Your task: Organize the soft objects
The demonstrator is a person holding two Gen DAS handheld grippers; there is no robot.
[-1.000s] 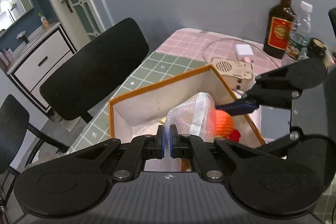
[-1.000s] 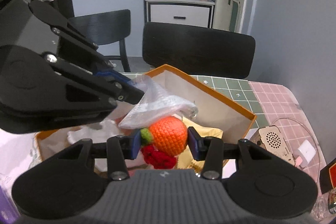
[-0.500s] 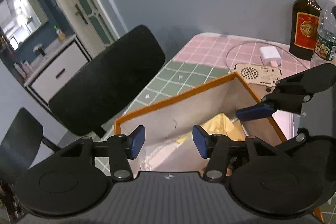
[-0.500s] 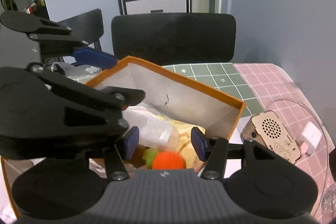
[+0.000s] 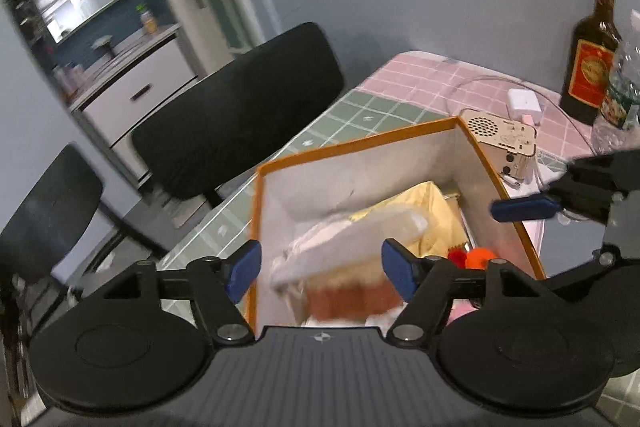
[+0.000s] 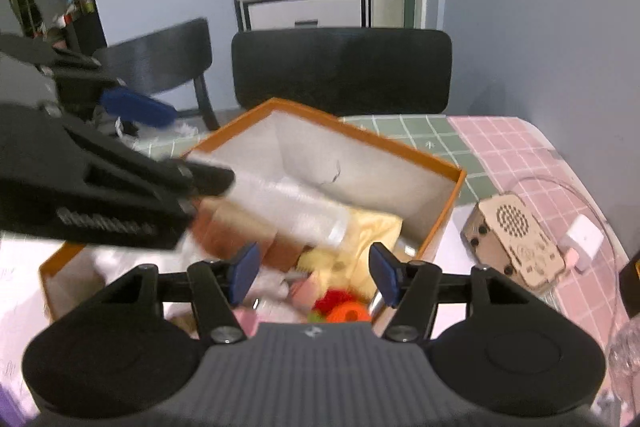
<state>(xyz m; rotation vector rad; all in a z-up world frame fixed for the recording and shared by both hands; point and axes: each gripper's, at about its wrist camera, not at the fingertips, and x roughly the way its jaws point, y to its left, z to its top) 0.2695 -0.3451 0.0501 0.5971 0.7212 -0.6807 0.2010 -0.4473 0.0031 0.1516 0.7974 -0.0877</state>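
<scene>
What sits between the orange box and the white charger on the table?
A small wooden speaker, beside the box wall, with the charger right behind it; clearest in the right wrist view.

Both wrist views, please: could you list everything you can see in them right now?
box: one, orange rim, pale inside, on the table, open
plastic bag: one, clear, in the box, blurred
yellow cloth: one, in the box under the bag
orange knitted toy: one, with red part beside it, near corner of the box
wooden speaker: one, tan, right of the box
charger: one, white, beside the speaker
dark bottle: one, red label, by the wall
chairs: two, black, behind the table
table: one, green and pink checks
left gripper: open, above the box
right gripper: open, above the toy
</scene>
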